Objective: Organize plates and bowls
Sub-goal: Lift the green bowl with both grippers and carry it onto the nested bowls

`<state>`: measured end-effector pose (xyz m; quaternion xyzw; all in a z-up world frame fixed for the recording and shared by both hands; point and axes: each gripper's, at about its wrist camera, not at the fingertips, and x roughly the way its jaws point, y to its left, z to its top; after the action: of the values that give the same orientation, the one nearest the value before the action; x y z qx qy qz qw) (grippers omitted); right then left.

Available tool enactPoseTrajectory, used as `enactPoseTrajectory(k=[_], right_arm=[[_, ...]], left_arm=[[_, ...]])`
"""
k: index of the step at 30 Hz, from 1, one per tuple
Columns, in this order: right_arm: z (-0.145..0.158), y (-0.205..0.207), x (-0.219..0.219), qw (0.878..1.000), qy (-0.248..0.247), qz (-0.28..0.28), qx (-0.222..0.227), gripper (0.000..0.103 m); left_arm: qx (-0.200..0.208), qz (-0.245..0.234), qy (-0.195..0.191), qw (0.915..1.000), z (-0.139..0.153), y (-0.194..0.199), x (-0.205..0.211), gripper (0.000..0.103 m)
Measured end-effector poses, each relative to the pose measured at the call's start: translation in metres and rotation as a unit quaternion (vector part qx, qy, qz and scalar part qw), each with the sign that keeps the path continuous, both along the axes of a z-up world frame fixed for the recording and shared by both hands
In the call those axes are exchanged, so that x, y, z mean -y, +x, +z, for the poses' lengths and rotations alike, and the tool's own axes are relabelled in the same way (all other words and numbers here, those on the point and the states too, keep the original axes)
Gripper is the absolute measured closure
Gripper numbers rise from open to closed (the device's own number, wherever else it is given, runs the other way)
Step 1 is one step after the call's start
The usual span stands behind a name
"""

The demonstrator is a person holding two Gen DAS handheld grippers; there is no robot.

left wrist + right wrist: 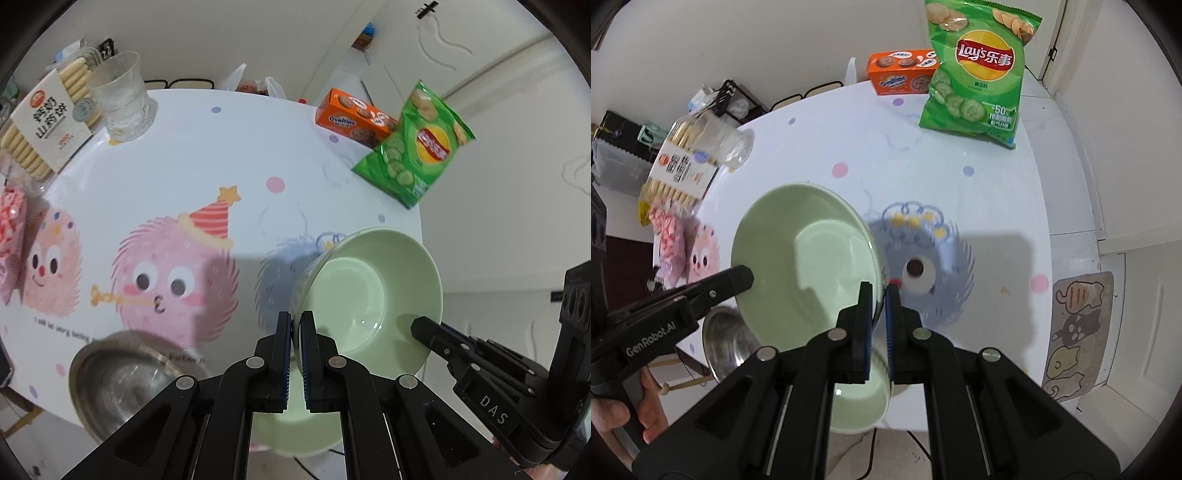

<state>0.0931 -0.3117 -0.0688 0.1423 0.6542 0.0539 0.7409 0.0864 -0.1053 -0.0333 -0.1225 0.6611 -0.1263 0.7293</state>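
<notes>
A pale green bowl (365, 291) is held tilted above the table between both grippers. My left gripper (295, 325) is shut on its left rim. My right gripper (879, 295) is shut on the opposite rim; it shows in the left wrist view (424, 326) at the bowl's right side. The bowl also shows in the right wrist view (805, 258), with the left gripper (738, 278) at its left rim. A second green bowl (295, 432) sits below, at the table's near edge. A steel bowl (122, 384) stands on the table at the left.
The round white table (221, 155) carries a glass (120, 98), a biscuit pack (48, 118), a pink snack bag (11, 229), an orange Ovaltine box (354, 118) and a green Lay's chip bag (417, 144). A floor mat (1078, 332) lies to the right.
</notes>
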Motion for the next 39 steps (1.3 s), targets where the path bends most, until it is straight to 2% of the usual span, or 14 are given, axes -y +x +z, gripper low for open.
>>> enactPoseTrajectory(k=[6,17,39], right_arm=[[0.006,-0.031,-0.012,1.0,-0.001,0.007,-0.005,0.095],[-0.007,-0.071,-0.023,1.0,0.002,0.014,-0.028,0.094],[-0.033,-0.091,-0.025,0.998,0.0,0.01,-0.059,0.095]], left_arm=[[-0.008,-0.004,0.002,1.0,-0.001,-0.035,-0.012,0.1],[-0.029,-0.008,0.007,0.9995,-0.019,-0.074,-0.015,0.1],[-0.054,-0.009,0.016,0.9984,-0.044,-0.086,-0.013,0.1]])
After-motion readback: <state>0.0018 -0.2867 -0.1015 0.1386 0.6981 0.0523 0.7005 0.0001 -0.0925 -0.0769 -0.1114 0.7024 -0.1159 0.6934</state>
